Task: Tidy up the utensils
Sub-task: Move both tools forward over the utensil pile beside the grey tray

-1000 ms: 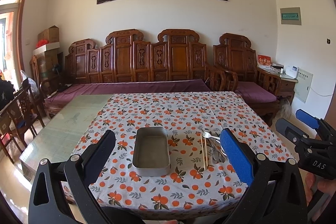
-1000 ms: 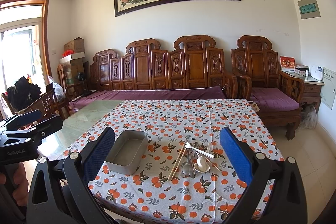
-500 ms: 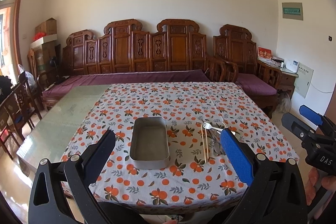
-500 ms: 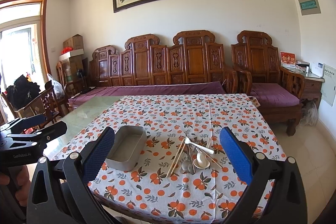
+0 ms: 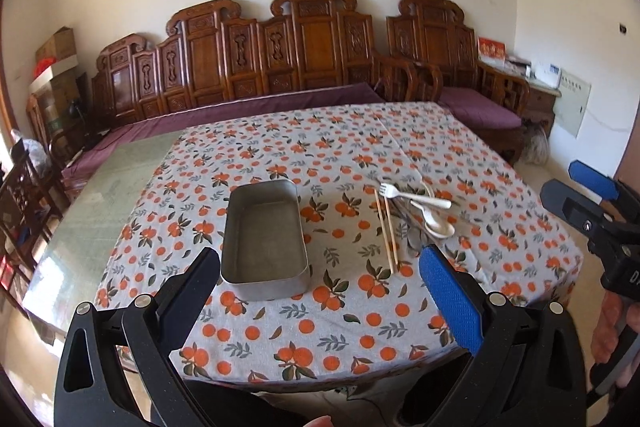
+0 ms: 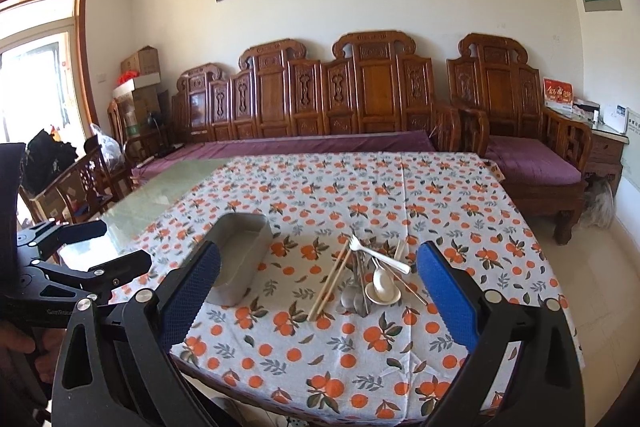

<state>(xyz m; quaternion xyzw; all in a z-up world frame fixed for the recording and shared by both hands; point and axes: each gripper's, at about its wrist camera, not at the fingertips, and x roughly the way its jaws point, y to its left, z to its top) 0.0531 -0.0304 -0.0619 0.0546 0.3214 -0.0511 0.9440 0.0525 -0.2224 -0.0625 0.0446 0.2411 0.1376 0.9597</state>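
Both claws hover above the near edge of the bench (image 5: 280,355), which wears a white cloth printed with oranges; neither touches anything. Left claw (image 5: 320,291): spread wide, nothing between its fingers. Right claw (image 6: 318,285): likewise spread wide and empty.

Grey rectangular metal tin (image 5: 264,235) sits on the cloth left of centre, long side running near to far, interior bare. To its right, apart from it, lies the utensil heap. A pair of pale wooden chopsticks (image 5: 386,231) lies at the heap's left edge, side by side, pointing near to far. A white plastic fork (image 5: 412,195) rests across the top of the heap, tines to the left. A white ceramic soup spoon (image 6: 382,287) lies bowl-up at the near right of the heap. Metal spoons (image 6: 354,297) sit beneath, partly hidden; count unclear.

From the right wrist view the heap lies between the right claw's fingers; the tin lies partly behind its left finger.

Carved wooden sofa (image 6: 360,99) with purple cushions stands beyond the bench.
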